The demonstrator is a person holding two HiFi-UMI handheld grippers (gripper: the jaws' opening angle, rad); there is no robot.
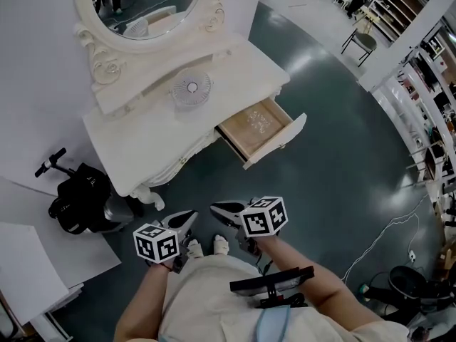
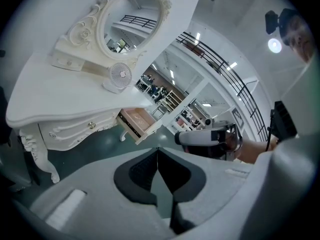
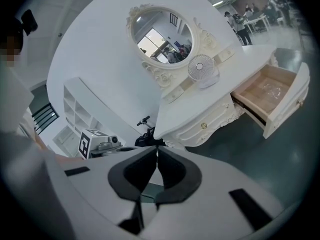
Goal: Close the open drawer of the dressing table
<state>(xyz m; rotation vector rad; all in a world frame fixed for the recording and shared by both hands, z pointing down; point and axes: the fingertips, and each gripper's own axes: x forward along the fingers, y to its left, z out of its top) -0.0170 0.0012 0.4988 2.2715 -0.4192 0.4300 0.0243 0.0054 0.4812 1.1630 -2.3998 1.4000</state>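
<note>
A white ornate dressing table with an oval mirror stands ahead of me. Its right-hand drawer is pulled out, showing a wooden inside and a white front; it also shows as the drawer and the drawer in the gripper views. My left gripper and right gripper hover close to my body, well short of the drawer, touching nothing. Both have their jaws shut with nothing between them: left gripper, right gripper.
A small white fan stands on the tabletop. A black bag and scooter sit left of the table by the white wall. Shelving lines the right side, a chair stands far back, and a cable runs across the dark floor.
</note>
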